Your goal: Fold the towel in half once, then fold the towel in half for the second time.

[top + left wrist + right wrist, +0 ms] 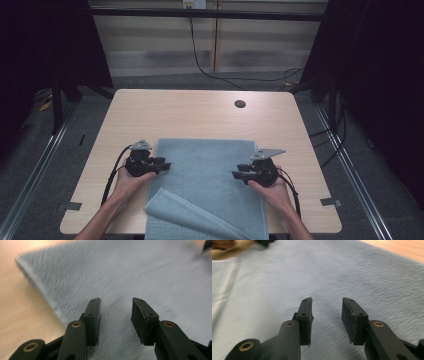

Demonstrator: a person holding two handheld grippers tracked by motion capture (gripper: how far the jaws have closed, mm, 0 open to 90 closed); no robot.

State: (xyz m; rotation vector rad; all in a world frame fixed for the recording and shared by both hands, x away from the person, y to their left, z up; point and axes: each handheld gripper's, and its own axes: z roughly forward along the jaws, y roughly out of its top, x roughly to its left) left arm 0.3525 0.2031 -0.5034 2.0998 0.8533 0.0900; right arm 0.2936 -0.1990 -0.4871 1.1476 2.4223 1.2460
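Towel (205,175) on table (165,115), left gripper (166,165) over its left edge, right gripper (235,174) near its right

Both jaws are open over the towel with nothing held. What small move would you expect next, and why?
Probably the left hand-held gripper drops toward the near-left flap lying turned over on the grey towel. Both it and the right hand-held gripper hover open and empty.

Between your left gripper (167,164) and right gripper (235,174) only flat towel (210,160) lies, so you can pass straight across; nearer you, its turned-over corner (175,207) rises slightly; beyond both tools the table (200,112) is bare up to a small hole (240,104)
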